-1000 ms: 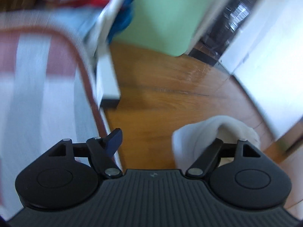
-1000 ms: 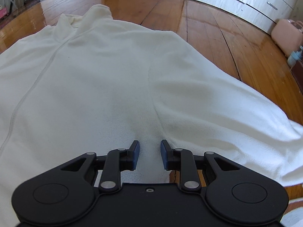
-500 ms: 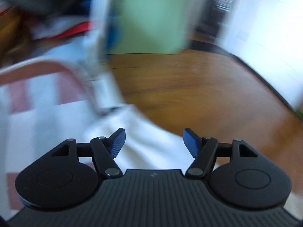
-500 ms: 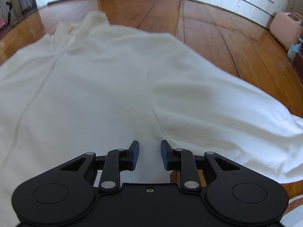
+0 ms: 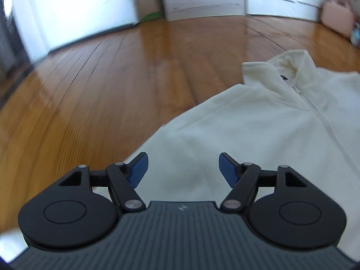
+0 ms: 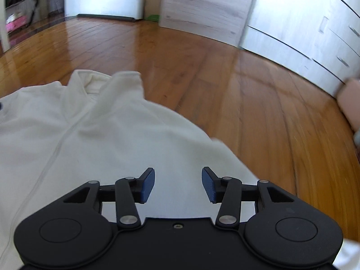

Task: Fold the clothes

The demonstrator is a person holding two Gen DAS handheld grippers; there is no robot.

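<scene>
A cream zip-up jacket [image 5: 258, 130] lies spread flat on the wooden floor, its collar [image 5: 290, 67] at the far end. My left gripper [image 5: 183, 169] hovers open over the jacket's left edge, with only flat cloth under the blue pads [image 5: 139, 171]. In the right wrist view the same jacket [image 6: 108, 139] fills the left half, collar [image 6: 101, 83] standing up. My right gripper [image 6: 178, 184] is above the jacket's right edge. Its jaws are opening; the cloth lies below them and nothing is pinched.
Bare wooden floor [image 5: 101, 90] surrounds the jacket on the left and far sides. White drawers [image 6: 303, 33] and a pale cabinet [image 6: 202, 6] line the far wall. A pink bag [image 5: 335, 18] sits at the far right by the drawers.
The left view swung from a striped cover and green panel over to the jacket. The right gripper rose and shifted toward the jacket's right edge, and its jaws widened from a narrow gap.
</scene>
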